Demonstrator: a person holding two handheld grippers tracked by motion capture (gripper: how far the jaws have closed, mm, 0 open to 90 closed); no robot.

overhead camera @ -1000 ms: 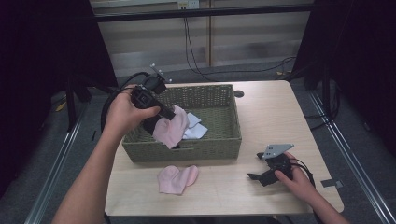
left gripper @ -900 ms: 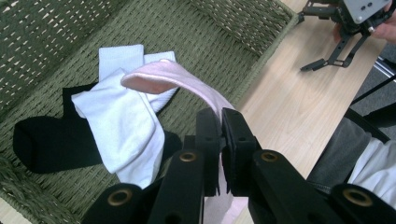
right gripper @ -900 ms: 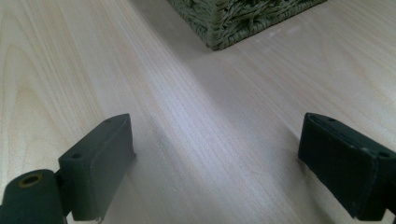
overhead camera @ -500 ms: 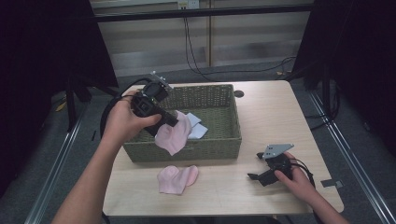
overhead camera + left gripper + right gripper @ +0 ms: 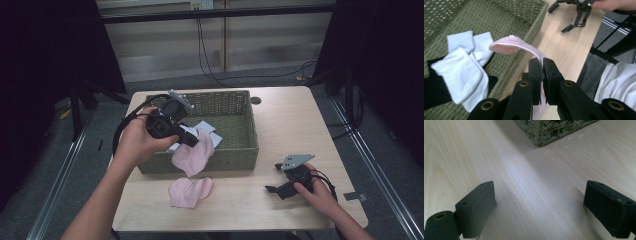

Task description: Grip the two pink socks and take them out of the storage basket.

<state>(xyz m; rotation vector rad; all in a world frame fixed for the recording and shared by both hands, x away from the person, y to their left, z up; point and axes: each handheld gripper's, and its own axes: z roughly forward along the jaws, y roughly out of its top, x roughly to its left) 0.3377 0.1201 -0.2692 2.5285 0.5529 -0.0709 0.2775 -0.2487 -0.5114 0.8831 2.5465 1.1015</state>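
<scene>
My left gripper is shut on a pink sock, which hangs over the front wall of the green woven basket. In the left gripper view the pink sock is pinched between the two black pads of the left gripper. A second pink sock lies flat on the table in front of the basket. White socks and a dark one lie inside the basket. My right gripper rests on the table at the right with its jaws wide apart; in its own view the right gripper holds nothing.
The wooden table has bare room right of the basket and along its front edge. A basket corner stands ahead of the right gripper. Cables hang behind the table, and dark curtains flank it.
My left gripper has carried the pink sock toward the front of the basket and a little lower, so it now drapes over the front wall. The right hand has not moved.
</scene>
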